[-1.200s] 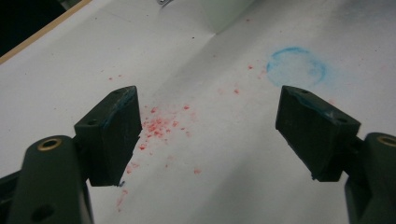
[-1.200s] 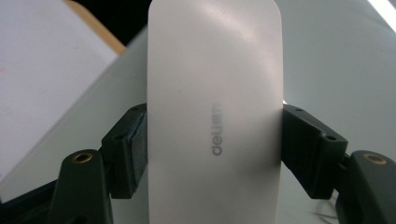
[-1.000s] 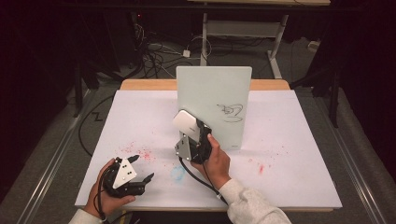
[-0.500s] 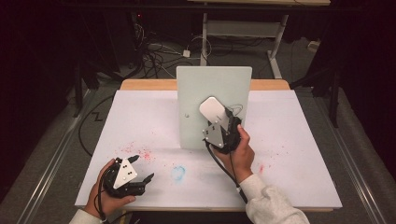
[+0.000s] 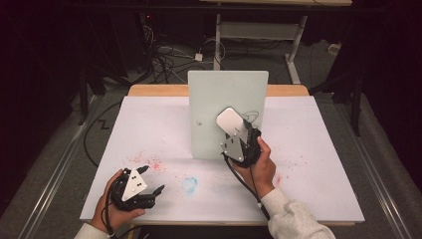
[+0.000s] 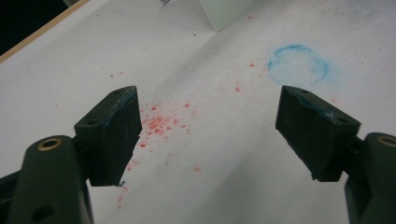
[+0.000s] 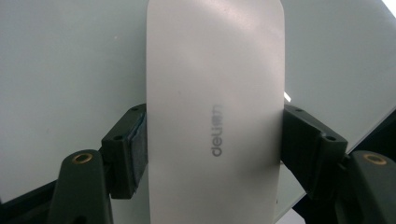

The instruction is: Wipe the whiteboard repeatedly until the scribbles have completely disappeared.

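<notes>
Right now we are holding an eraser [image 5: 230, 121] in our right gripper [image 5: 238, 140], up against the board [image 5: 214, 99] that is standing upright near the far edge of the table [image 5: 318, 164]. Through the right gripper view the jaws are pressing on both long sides of the eraser [image 7: 215, 112], a pale rounded block with grey lettering down its back, and the pale board [image 7: 65, 65] is sitting close behind it. From the high view the eraser is lying over the lower right part of the board, just beside a dark scribble [image 5: 250, 116] drawn there; whether its face is touching the surface we cannot tell. Our right hand [image 5: 259, 164] is gripping the tool from below, with the cable trailing back along the sleeve.

Meanwhile we are resting our left gripper [image 5: 154, 190] low over the near left part of the table, our left hand [image 5: 117, 199] wrapped round its body. Its jaws are standing wide apart with nothing between them. Looking along them in the left gripper view, we are seeing red specks [image 6: 159, 123] scattered on the white surface and a faint blue ring [image 6: 299, 64] farther off to the right, with a corner of the board [image 6: 224, 11] at the top edge. On the high view the ring [image 5: 189, 184] is lying between our two hands.
</notes>
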Demonstrator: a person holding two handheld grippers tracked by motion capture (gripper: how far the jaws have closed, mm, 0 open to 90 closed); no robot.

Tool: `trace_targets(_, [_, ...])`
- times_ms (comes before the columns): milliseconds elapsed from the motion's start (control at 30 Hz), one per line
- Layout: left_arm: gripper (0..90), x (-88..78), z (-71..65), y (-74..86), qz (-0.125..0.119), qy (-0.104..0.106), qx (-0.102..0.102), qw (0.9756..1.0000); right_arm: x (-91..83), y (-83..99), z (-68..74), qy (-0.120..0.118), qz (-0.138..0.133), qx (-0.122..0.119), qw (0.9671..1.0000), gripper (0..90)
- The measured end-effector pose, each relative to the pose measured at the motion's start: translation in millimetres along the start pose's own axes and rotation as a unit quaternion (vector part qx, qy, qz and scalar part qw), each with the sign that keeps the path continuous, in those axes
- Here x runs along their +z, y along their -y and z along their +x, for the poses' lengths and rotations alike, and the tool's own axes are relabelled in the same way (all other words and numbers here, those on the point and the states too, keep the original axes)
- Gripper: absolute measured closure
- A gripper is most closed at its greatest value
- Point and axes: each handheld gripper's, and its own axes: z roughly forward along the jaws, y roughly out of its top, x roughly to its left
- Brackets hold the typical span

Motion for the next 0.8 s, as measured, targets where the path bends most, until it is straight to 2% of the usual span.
trace_targets(33, [21.6, 0.3, 0.4, 0.0, 0.001, 0.001, -0.001, 1.0000, 0.8, -2.9, 0.7, 0.003, 0.000, 0.005, 1.0000, 31.2])
trace_targets(100, [21.6, 0.8, 0.9, 0.0, 0.001, 0.001, -0.001, 1.0000, 2.2, -8.9, 8.3, 0.008, -0.008, -0.003, 0.9999, 31.2])
trace_targets(233, [21.6, -0.6, 1.3, 0.3, -0.001, 0.000, -0.001, 1.0000, 4.6, -25.1, 35.2, -0.010, -0.020, -0.028, 0.9994, 31.2])
trace_targets(300, [21.6, -2.2, 1.9, 0.6, -0.004, 0.000, -0.003, 1.0000, 5.6, -31.6, 51.7, -0.008, -0.020, -0.053, 0.9984, 31.2])
trace_targets(400, [21.6, -3.8, 3.1, 1.8, -0.005, -0.001, -0.003, 1.0000, 4.6, -32.7, 72.0, -0.024, -0.018, -0.073, 0.9969, 31.2])
trace_targets(500, [21.6, -4.5, 3.6, 2.8, -0.006, -0.001, -0.006, 1.0000, 3.4, -26.9, 88.0, -0.028, -0.020, -0.114, 0.9929, 31.2])
trace_targets(533, [21.6, -5.0, 3.8, 2.8, -0.007, -0.001, -0.006, 1.0000, 3.1, -25.7, 89.9, -0.026, -0.019, -0.119, 0.9924, 31.2])
trace_targets(633, [21.6, -5.1, 3.6, 2.4, -0.007, -0.002, -0.006, 1.0000, 3.2, -28.0, 85.3, -0.038, -0.018, -0.113, 0.9927, 31.2])
trace_targets(700, [21.6, -4.7, 3.2, 2.1, -0.005, -0.001, -0.003, 1.0000, 3.7, -30.6, 79.4, -0.029, -0.018, -0.108, 0.9935, 31.2])
trace_targets(800, [21.6, -4.2, 3.1, 2.3, -0.005, -0.001, -0.005, 1.0000, 5.2, -33.8, 59.6, -0.009, -0.013, -0.068, 0.9976, 31.2])
